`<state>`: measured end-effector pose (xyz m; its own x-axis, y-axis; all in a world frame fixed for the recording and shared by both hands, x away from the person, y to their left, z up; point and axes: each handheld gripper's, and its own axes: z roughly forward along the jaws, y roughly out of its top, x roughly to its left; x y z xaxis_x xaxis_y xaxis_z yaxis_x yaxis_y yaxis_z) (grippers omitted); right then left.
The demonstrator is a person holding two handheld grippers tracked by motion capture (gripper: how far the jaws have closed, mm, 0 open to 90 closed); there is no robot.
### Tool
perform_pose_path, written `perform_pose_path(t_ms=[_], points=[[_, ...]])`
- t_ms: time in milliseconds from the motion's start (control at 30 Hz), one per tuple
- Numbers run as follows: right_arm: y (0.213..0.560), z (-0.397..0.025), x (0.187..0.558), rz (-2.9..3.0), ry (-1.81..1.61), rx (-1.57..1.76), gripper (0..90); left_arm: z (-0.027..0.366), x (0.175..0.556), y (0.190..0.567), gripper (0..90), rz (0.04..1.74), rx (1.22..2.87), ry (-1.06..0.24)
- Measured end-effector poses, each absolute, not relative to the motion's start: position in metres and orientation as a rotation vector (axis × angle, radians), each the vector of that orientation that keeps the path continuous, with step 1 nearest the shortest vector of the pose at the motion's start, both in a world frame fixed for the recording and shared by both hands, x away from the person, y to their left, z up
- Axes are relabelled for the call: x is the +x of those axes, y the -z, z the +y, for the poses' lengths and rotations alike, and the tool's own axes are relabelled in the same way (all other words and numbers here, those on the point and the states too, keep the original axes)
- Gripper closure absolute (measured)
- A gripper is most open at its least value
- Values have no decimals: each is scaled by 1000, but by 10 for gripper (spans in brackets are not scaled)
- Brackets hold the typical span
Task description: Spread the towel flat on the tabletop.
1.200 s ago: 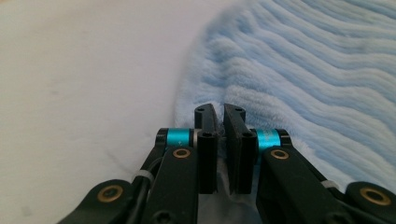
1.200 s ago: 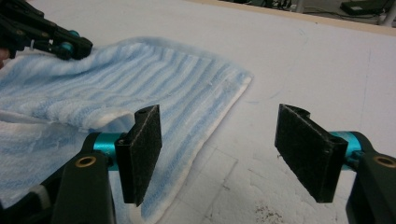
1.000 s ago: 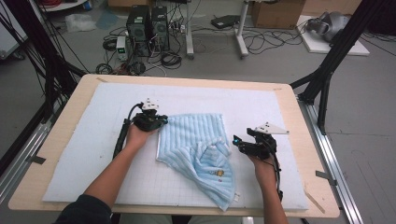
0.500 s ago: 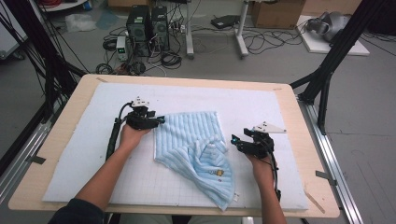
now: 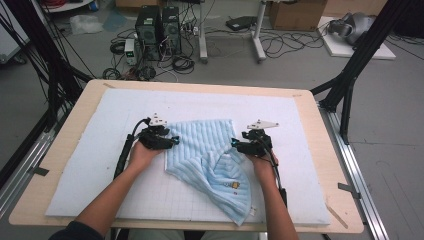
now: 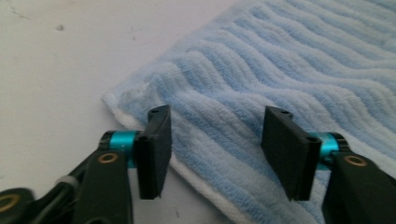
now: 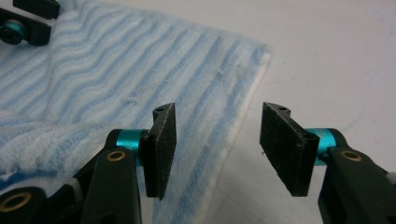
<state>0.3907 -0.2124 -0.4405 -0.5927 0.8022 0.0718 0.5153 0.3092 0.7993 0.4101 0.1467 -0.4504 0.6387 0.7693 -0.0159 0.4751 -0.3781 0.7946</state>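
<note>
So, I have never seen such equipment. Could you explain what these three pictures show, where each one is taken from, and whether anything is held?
A person stands at a table covered with a white mat, holding a hand tool with two black jaws in each hand. The high view looks down from above: the left gripper and right gripper sit at opposite edges of a blue striped towel, partly folded. The other two pictures come from cameras riding on each gripper. In both, the jaws stand open over the towel's edge, so nothing is held.
</note>
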Motion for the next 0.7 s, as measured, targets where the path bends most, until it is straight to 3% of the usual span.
perform_pose_path(t_ms=[33,100,500,667,700], points=[[442,-209,393,2258,-1164,1181,459,147,411,450,668,966,2045,-473],[446,-203,396,2280,-1144,1167,458,147,414,450,828,960,2041,-469],[444,-198,407,2273,-1195,1188,457,159,465,436,859,1082,1928,-555],[448,-179,418,2360,-1133,1125,547,160,472,435,859,1080,1906,-557],[450,-176,420,2351,-1117,1116,633,161,473,435,859,1086,1897,-555]])
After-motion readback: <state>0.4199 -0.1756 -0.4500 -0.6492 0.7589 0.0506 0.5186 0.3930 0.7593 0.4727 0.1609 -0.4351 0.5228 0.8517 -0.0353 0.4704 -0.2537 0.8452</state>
